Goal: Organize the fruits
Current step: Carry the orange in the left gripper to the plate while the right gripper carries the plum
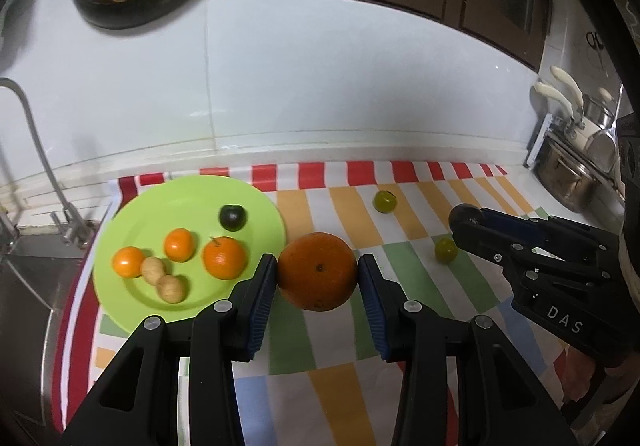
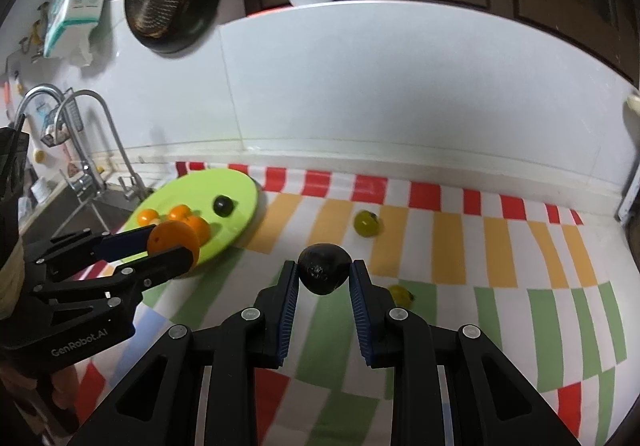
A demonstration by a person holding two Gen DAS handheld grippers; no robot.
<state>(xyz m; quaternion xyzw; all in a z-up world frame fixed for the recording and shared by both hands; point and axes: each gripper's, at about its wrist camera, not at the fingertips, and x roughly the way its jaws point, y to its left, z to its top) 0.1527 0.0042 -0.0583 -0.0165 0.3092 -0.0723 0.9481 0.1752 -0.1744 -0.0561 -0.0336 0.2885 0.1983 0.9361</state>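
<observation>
The left tool (image 1: pixel 317 273) is clamped across the middle of a firm, round orange (image 1: pixel 317 271). The right tool (image 2: pixel 323 269) pinches a small dark fruit (image 2: pixel 324 268), likely soft-skinned and smooth, prone to slipping; the plate (image 1: pixel 256 202) lies at ten o'clock.

We hold our left gripper (image 1: pixel 317 274) tilted downward, its blue pads (image 1: pixel 262 302) pressed on both sides of a large orange (image 1: pixel 317 271). Our right gripper (image 2: pixel 324 270) tilts down likewise, jaws clamped on a dark round fruit (image 2: pixel 324 267), raised off the surface.
</observation>
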